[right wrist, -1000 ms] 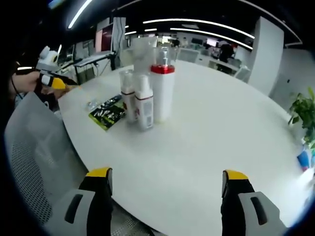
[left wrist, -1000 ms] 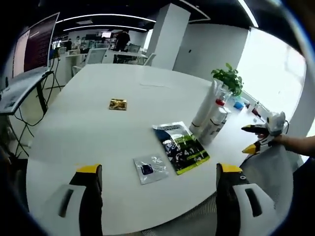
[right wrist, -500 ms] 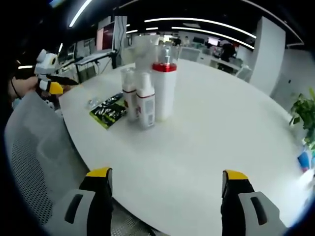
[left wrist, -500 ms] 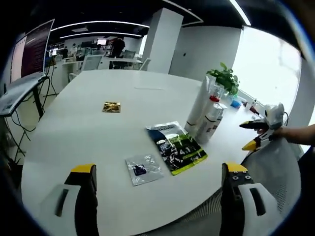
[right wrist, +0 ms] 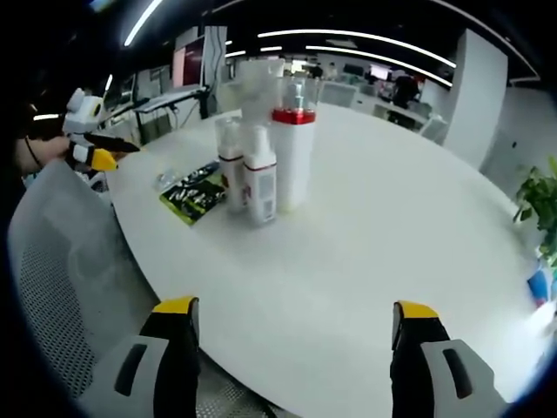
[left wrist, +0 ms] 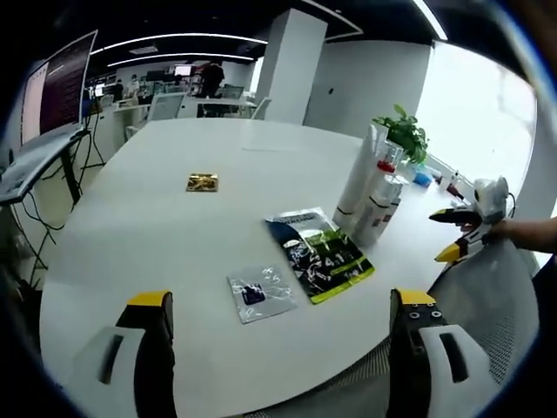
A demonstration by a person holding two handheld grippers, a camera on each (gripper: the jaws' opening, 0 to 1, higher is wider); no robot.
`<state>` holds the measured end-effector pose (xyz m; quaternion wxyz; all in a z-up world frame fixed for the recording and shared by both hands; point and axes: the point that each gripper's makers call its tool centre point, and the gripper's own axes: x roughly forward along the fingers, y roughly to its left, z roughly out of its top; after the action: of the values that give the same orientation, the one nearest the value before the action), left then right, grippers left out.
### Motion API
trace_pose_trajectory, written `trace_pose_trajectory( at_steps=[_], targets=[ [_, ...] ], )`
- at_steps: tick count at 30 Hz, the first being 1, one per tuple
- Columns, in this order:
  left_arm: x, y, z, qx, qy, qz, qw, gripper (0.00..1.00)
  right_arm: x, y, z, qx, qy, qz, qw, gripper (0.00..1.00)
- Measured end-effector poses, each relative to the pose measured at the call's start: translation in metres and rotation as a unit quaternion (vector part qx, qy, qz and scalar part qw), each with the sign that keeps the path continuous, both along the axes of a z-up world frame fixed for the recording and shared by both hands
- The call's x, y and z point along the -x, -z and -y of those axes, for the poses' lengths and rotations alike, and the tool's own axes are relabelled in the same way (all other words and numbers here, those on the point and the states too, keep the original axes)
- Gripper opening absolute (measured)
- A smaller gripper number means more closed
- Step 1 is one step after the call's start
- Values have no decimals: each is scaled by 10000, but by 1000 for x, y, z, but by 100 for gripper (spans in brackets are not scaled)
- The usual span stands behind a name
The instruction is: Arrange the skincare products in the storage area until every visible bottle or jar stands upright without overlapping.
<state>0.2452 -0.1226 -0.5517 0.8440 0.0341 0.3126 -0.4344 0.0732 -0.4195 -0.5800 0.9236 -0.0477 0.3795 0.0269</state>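
Left gripper (left wrist: 278, 318): two grey jaws with yellow tips, spread wide, pinching nothing, raised over the near edge of a round, smooth white table (left wrist: 174, 218). Just beyond, lying flat: one small clear plastic sachet (left wrist: 261, 294) with a dark square inside, touching or nearly touching one glossy dark-and-green foil pouch (left wrist: 320, 254), printing too small to read. Farther back and well apart, one small gold foil square (left wrist: 202, 182), contents unclear. Past the pouch, a tight upright cluster of white plastic bottles (left wrist: 372, 196), overlapping one another from this side, so hard to count here. To the right, over a grey mesh chair back (left wrist: 487, 305), the right gripper (left wrist: 459, 233) held in a hand, yellow-tipped jaws apart.

Right gripper (right wrist: 296, 318): same grey jaws, yellow tips, spread wide and empty, over the opposite table edge (right wrist: 365, 244). Ahead, the cluster resolved as cylinders standing upright and close together: two small white bottles with red bands (right wrist: 261, 186), side by side, one tall white bottle with a red collar and clear cap (right wrist: 293, 155), and one pale tall bottle (right wrist: 252, 87) partly hidden behind them. Whether these touch cannot be told. Pouch and sachet to their left, seen edge-on. Left gripper far left, jaws parted. Green leafy plant (right wrist: 541, 205) cut off at the right.
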Motion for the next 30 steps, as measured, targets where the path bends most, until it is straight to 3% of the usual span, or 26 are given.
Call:
trace_pose_trajectory(
  at_steps=[11, 18, 25, 30],
  targets=[
    [-6, -7, -5, -96, -167, -209, 9996, 95, 1, 2, 2, 13, 9, -27, 10000, 95],
    [-33, -21, -2, -272, -129, -242, 9993, 93, 1, 2, 0, -7, -4, -38, 10000, 95],
    [-52, -27, 13, -584, 338, -41, 9977, 92, 0, 3, 1, -33, 30, -17, 10000, 95],
    [-68, -30, 26, -815, 818, 80, 9933, 91, 0, 1, 3, -55, 92, 20, 9999, 95]
  ],
)
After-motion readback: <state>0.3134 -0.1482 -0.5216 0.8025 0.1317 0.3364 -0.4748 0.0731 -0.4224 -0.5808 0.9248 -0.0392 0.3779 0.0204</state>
